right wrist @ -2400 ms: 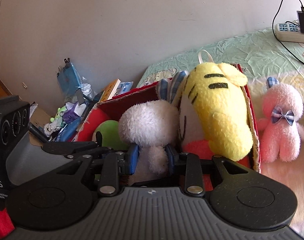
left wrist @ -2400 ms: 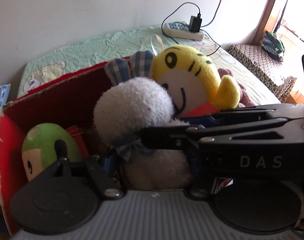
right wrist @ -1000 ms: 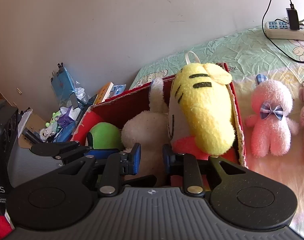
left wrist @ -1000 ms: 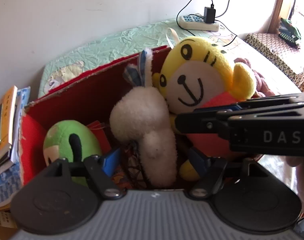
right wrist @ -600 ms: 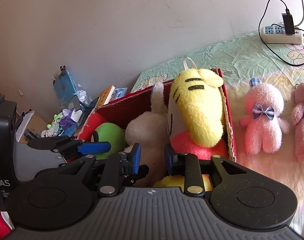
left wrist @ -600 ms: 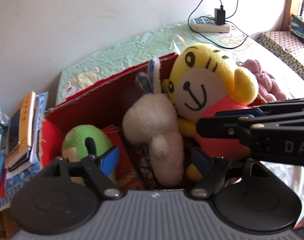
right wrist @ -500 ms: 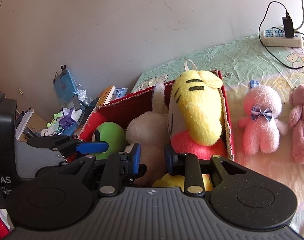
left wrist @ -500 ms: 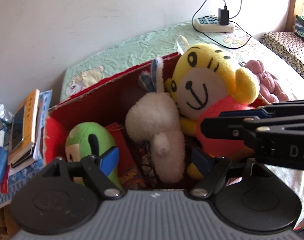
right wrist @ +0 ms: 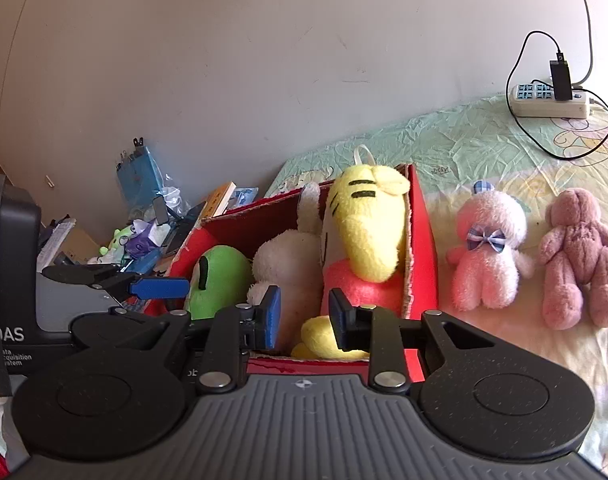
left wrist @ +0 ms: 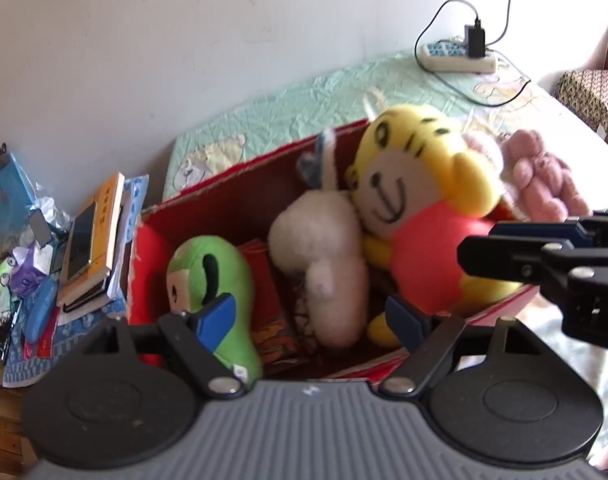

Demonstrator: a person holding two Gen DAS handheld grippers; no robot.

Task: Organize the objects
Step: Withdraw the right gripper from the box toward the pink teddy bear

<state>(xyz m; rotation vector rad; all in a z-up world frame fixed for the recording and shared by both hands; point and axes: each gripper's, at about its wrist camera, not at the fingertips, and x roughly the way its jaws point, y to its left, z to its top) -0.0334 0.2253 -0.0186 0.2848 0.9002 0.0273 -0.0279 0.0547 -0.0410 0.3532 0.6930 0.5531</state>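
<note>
A red cardboard box on the bed holds a green plush, a white plush rabbit and a yellow tiger plush. My left gripper hovers above the box's near edge. Its jaws are opening, and the rabbit lies below them untouched. My right gripper sits just in front of the box, its pads a narrow gap apart with nothing between them. It also reaches in from the right of the left wrist view.
A pink plush rabbit and a mauve plush bear lie on the bed right of the box. A power strip with cables rests by the wall. Books and small clutter are piled left of the box.
Both grippers let go of the white rabbit, which now lies in the box. Both have since drawn back and up from the box, and the left jaws have widened.
</note>
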